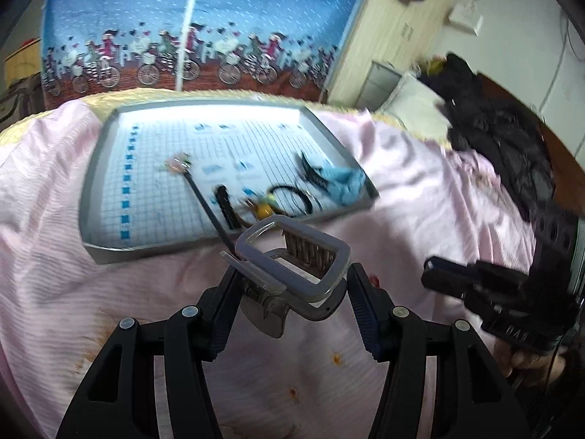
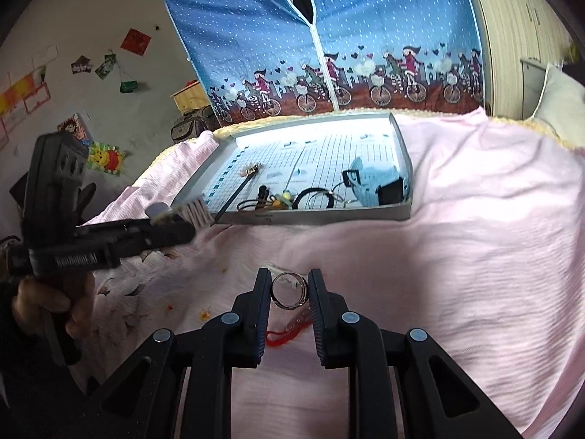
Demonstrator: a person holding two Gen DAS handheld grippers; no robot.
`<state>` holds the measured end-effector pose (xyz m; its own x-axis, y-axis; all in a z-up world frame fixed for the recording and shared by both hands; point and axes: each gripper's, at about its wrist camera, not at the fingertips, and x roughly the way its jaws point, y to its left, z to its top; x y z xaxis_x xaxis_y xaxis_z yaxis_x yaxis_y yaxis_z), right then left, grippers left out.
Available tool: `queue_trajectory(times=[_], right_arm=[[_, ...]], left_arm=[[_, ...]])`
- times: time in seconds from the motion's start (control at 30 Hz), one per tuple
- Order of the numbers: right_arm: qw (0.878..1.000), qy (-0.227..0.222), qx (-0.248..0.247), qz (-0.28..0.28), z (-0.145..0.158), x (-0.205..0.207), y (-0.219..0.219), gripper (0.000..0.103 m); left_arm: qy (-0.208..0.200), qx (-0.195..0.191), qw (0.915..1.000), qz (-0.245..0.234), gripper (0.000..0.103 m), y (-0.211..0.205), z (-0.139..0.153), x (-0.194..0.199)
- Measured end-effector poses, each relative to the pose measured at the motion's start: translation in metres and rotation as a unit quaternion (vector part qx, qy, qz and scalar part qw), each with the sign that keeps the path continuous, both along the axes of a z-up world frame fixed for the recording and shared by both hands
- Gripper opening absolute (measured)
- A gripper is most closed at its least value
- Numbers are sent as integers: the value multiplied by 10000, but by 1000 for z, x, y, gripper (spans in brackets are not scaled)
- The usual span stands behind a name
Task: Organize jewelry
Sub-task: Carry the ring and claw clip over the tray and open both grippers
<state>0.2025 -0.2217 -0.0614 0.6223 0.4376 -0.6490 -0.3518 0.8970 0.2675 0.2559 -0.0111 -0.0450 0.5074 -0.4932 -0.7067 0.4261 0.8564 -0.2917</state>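
A grey claw hair clip [image 1: 281, 274] with brown comb teeth is pinched between the fingers of my left gripper [image 1: 294, 274], just above the pink sheet in front of the grey tray [image 1: 146, 252]. My right gripper [image 2: 290, 281] is shut on a silver ring [image 2: 285, 306] that trails a red thread [image 2: 281, 337]. The tray [image 2: 329, 217] holds a dark hair stick [image 1: 204, 201], black hair ties [image 1: 292, 197], a yellow bead [image 1: 264, 212] and a blue clip [image 1: 340, 183]. In the right wrist view the left gripper [image 2: 172, 232] with the clip [image 2: 193, 212] is at the tray's near left corner.
A pink sheet [image 2: 457, 256] covers the bed. A blue wardrobe cover [image 2: 329, 36] rises behind the tray. Black clothing [image 1: 493, 139] lies at the right, with a pillow [image 2: 563, 102] beyond. A hand [image 2: 47, 300] holds the left gripper.
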Motion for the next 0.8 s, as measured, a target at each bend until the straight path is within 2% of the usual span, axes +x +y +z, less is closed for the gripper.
queue_trajectory(times=[0.17, 0.3, 0.4, 0.6, 0.8], right_arm=[[10000, -12, -52, 48, -1, 9, 5, 20], [9999, -46, -9, 120, -1, 24, 14, 20], [9994, -285, -52, 177, 2, 42, 27, 20], [9987, -476, 15, 194, -10, 94, 62, 20], [9987, -382, -94, 332, -27, 118, 82, 20]], left_arm=[[-49, -151, 9988, 472, 52, 19, 10, 8], [-202, -27, 9967, 787, 52, 28, 13, 17], [-307, 101, 9948, 969, 52, 36, 10, 24], [-122, -16, 9907, 1356, 52, 55, -5, 52], [-17, -98, 9896, 1432, 52, 64, -16, 81]])
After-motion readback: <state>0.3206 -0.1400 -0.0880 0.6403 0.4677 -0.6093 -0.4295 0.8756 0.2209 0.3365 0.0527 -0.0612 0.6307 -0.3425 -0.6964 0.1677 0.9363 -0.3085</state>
